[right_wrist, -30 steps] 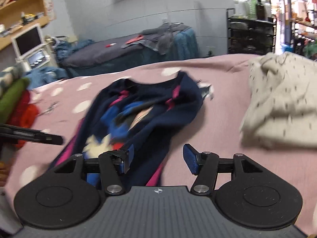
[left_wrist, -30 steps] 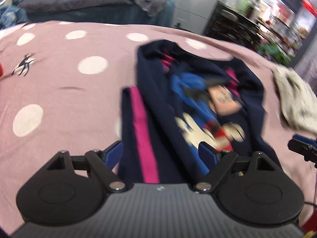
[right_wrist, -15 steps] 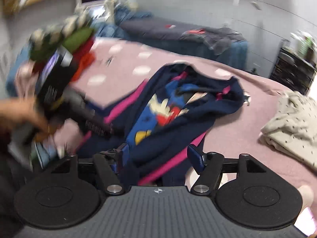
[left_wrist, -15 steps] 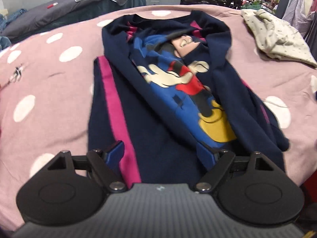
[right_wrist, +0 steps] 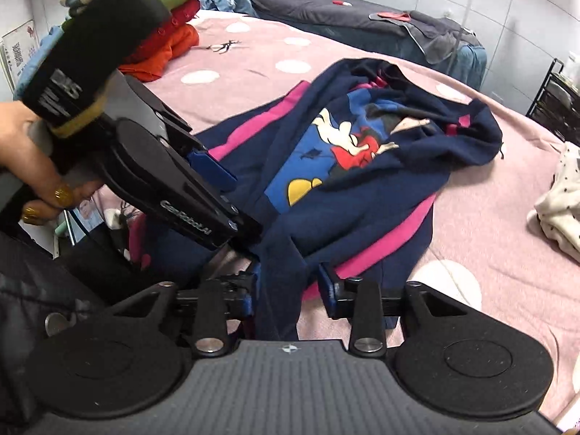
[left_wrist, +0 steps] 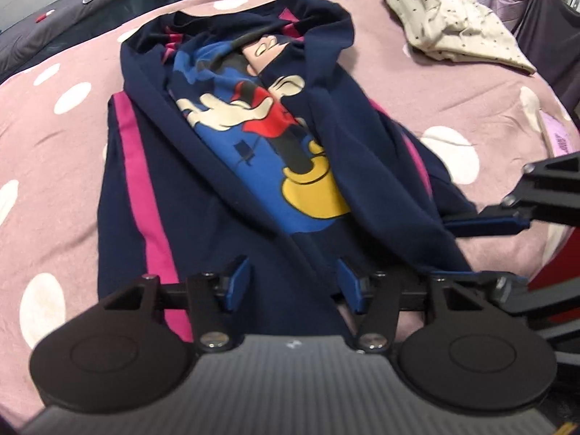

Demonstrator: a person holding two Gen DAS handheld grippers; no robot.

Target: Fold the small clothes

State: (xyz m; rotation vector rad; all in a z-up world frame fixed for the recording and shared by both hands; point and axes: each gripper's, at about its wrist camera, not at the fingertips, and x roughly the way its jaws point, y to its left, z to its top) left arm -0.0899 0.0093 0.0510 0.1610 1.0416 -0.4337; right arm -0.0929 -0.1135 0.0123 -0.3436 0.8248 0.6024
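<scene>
A navy child's sweatshirt [left_wrist: 232,166] with pink stripes and a cartoon mouse print lies crumpled on the pink polka-dot bedspread [left_wrist: 54,152]; it also shows in the right wrist view [right_wrist: 362,166]. My left gripper [left_wrist: 293,286] is open over its near hem, with navy fabric lying between the blue fingers. My right gripper [right_wrist: 288,286] is open at the hem too, a fold of navy cloth hanging between its fingers. The right gripper also shows at the right edge of the left wrist view [left_wrist: 482,246]. The left gripper, hand-held, shows in the right wrist view [right_wrist: 217,195].
A cream dotted garment [left_wrist: 453,25] lies at the far right of the bed, and shows in the right wrist view [right_wrist: 558,199]. A stack of folded red, green and striped clothes [right_wrist: 170,25] sits at the far left. A dark bed with clothes [right_wrist: 362,18] stands behind.
Both grippers have come in to the sweatshirt's near hem and their jaws have narrowed. The right gripper has swung left, beside the left one.
</scene>
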